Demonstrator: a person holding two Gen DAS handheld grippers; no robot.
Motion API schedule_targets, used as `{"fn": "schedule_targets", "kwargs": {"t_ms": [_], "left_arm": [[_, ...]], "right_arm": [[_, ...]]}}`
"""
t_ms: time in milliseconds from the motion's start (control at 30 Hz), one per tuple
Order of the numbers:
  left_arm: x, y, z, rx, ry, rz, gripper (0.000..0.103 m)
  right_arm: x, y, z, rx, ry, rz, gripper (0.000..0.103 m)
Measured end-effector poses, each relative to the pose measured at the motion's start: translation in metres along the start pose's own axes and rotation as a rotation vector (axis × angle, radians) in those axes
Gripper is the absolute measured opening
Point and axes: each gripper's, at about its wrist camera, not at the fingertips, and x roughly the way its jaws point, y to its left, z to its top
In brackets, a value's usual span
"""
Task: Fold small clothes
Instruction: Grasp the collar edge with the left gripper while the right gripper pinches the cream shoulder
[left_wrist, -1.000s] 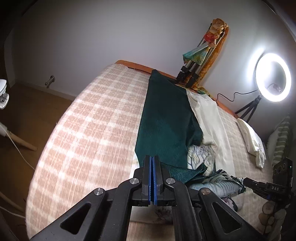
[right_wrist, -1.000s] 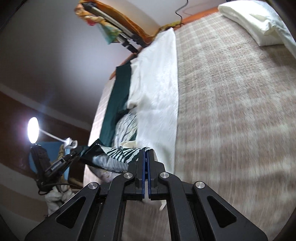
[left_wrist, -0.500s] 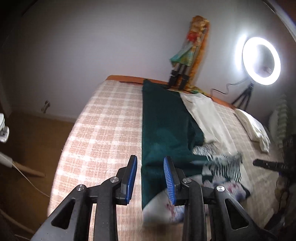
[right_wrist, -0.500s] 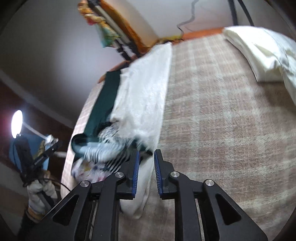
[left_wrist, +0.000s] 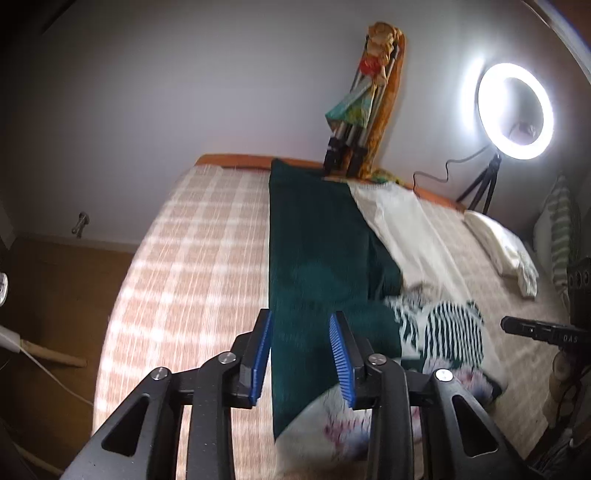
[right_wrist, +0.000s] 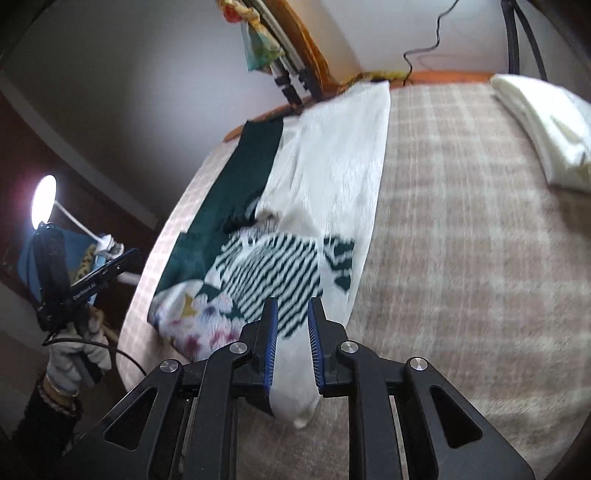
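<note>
A patterned small garment with green stripes and a floral part lies spread on the bed, over the near ends of a long dark green cloth and a long white cloth. It also shows in the right wrist view, with the green cloth and white cloth. My left gripper is open and empty above the green cloth's near end. My right gripper is open and empty above the white cloth's near end.
The bed has a checked cover and a wooden rim. A lit ring light on a tripod stands behind it. A folded white cloth lies at the far right. A folded stand leans on the wall.
Both grippers were shut on the patterned garment and held it up. They have opened and let it go, and it now lies spread on the bed.
</note>
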Motion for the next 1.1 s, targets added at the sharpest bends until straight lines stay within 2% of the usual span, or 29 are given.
{"fn": "schedule_targets", "kwargs": {"t_ms": [67, 100, 233, 367, 433, 633, 800, 1000, 1100], "left_arm": [[0.007, 0.000, 0.011, 0.002, -0.013, 0.001, 0.046], [0.013, 0.001, 0.016, 0.007, -0.013, 0.000, 0.047], [0.043, 0.002, 0.045, 0.033, -0.009, 0.008, 0.049], [0.076, 0.015, 0.081, -0.011, -0.011, -0.019, 0.063], [0.098, 0.026, 0.101, -0.044, -0.004, -0.031, 0.065], [0.158, 0.054, 0.140, -0.128, 0.043, -0.068, 0.066], [0.197, 0.060, 0.158, -0.167, 0.068, -0.118, 0.066], [0.231, 0.048, 0.170, -0.140, 0.090, -0.125, 0.066], [0.243, 0.042, 0.173, -0.135, 0.097, -0.122, 0.061]], "right_arm": [[-0.001, -0.001, 0.010, 0.006, -0.025, -0.020, 0.025], [-0.002, -0.003, 0.015, 0.009, -0.035, -0.029, 0.029], [0.008, -0.011, 0.048, -0.011, -0.036, -0.064, 0.031], [0.024, -0.027, 0.084, -0.036, -0.037, -0.091, 0.039], [0.034, -0.039, 0.103, -0.037, -0.040, -0.087, 0.046], [0.068, -0.085, 0.156, 0.061, -0.065, -0.046, 0.047], [0.100, -0.108, 0.188, 0.115, -0.060, -0.035, 0.047], [0.124, -0.117, 0.218, 0.122, -0.060, -0.033, 0.047], [0.133, -0.118, 0.230, 0.128, -0.066, -0.028, 0.047]]}}
